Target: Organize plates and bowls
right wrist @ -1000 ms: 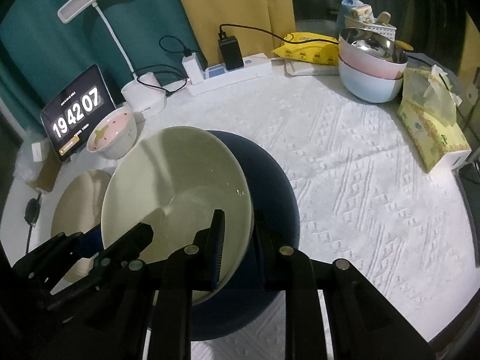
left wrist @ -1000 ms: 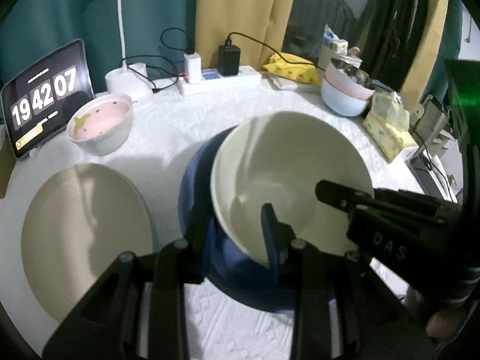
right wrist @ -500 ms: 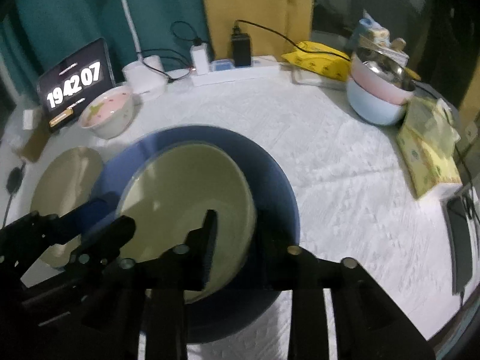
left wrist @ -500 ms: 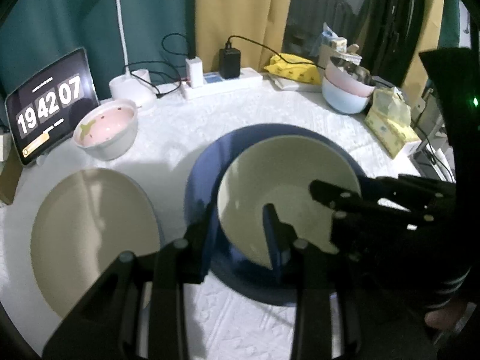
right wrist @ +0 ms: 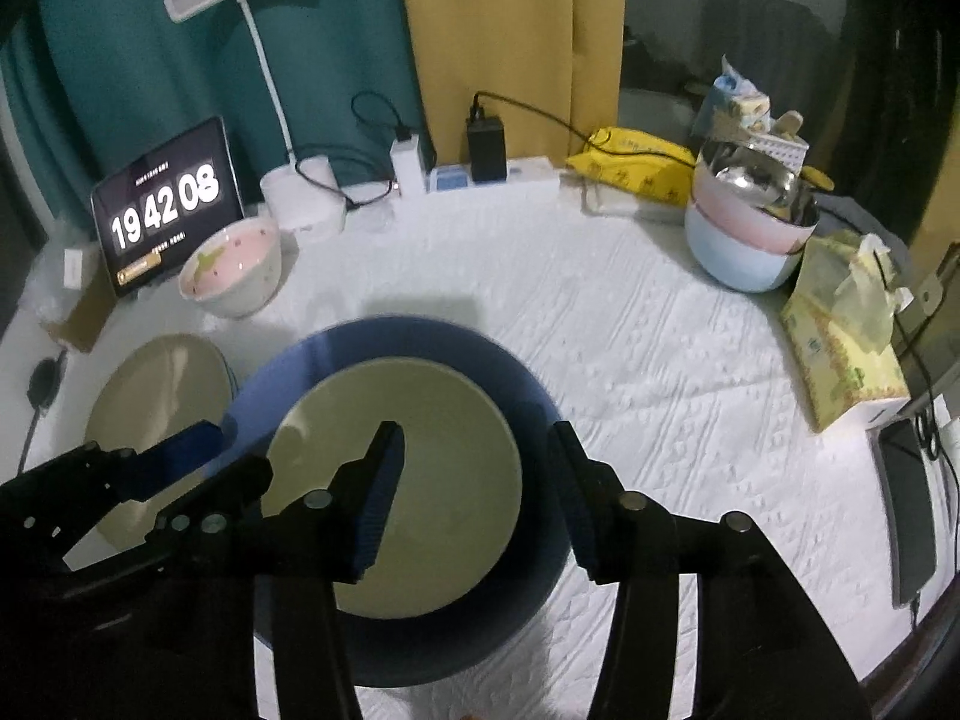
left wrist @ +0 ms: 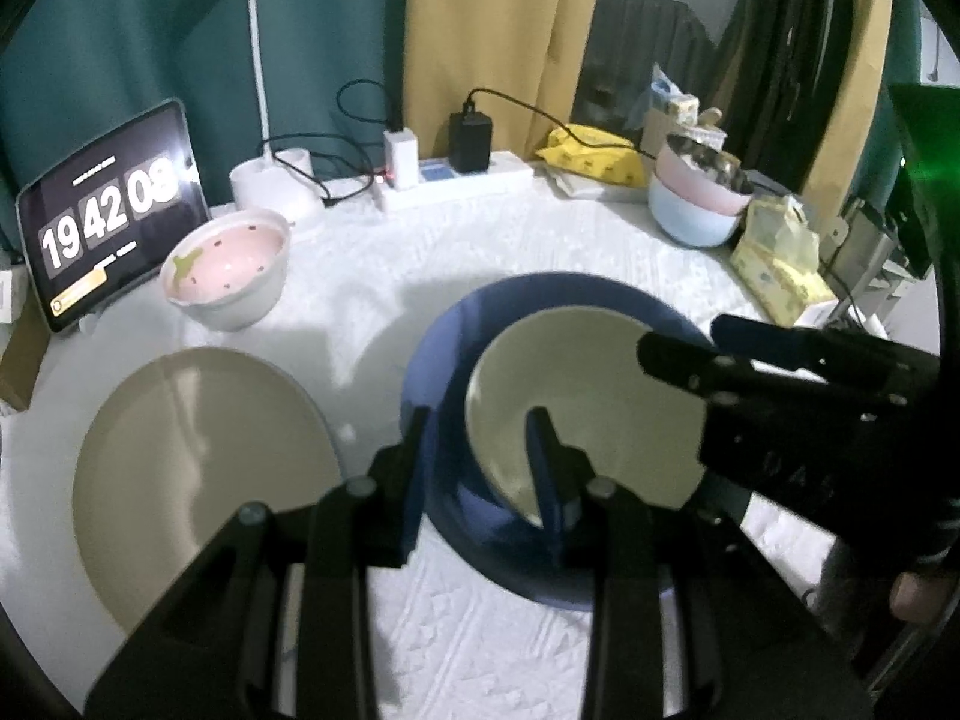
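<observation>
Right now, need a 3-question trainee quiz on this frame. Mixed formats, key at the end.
1. True or false: the cream bowl sits inside the blue bowl.
2. Multiple choice: the right gripper is (A) shut on the cream bowl, (B) open, its fingers either side of the cream bowl's near rim, (C) shut on the beige plate.
3. Fill in: the strawberry-pattern bowl stands just in front of the tablet clock, which reads ____.

Key: 1 true; 2 B; 3 19 42 08. Note: the left gripper is also open, straddling the bowls' rims.
</observation>
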